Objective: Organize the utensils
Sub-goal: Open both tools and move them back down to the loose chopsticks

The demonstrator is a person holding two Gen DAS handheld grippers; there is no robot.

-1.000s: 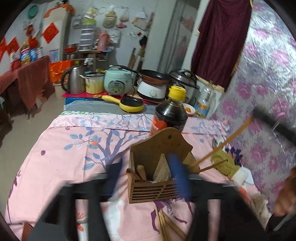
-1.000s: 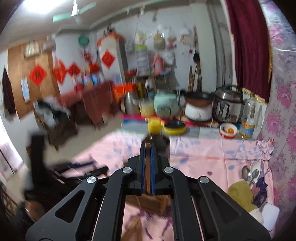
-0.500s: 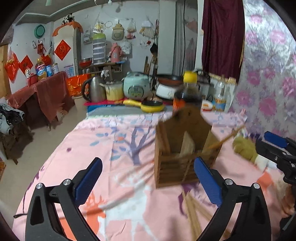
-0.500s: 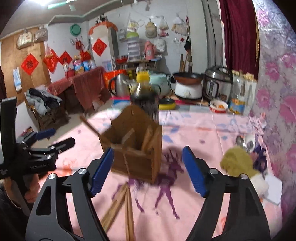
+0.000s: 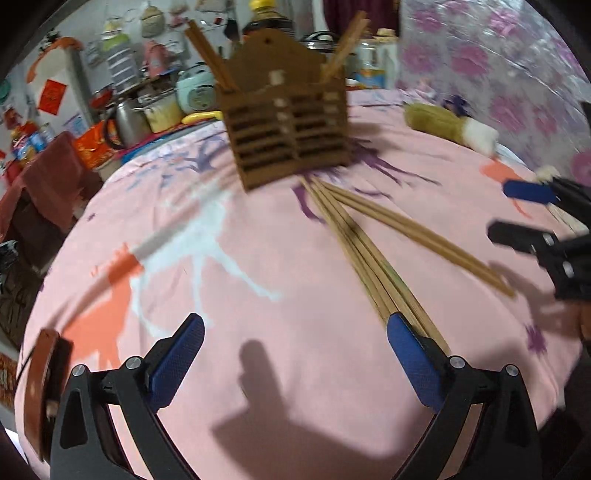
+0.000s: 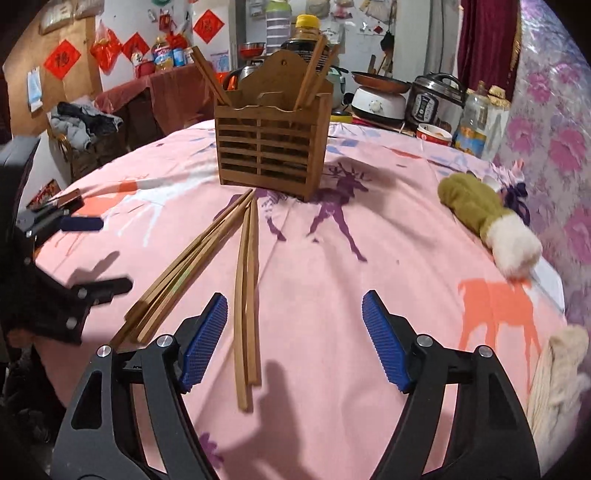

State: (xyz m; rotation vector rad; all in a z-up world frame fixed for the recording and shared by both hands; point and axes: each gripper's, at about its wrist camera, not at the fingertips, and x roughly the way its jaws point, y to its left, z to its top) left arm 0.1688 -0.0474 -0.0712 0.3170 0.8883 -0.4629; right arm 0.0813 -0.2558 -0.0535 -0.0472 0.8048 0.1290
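A wooden slatted utensil holder (image 6: 271, 144) stands on the pink tablecloth (image 6: 332, 266) with a few chopsticks upright in it; it also shows in the left wrist view (image 5: 288, 133). Several loose chopsticks (image 6: 207, 266) lie in front of it, also seen in the left wrist view (image 5: 373, 254). My right gripper (image 6: 293, 339) is open and empty, low over the near ends of two chopsticks (image 6: 247, 295). My left gripper (image 5: 295, 362) is open and empty, its right finger (image 5: 410, 354) beside the chopstick bundle.
A green and white mitten (image 6: 487, 214) lies to the right. A dark sauce bottle (image 6: 306, 33) stands behind the holder. Pots and cookers (image 6: 406, 99) line the far end. A brown object (image 5: 44, 387) sits at the table's left edge.
Both grippers have dropped from above the holder to low over the cloth near the loose chopsticks. One second ago the right gripper was shut on a chopstick; it is now open.
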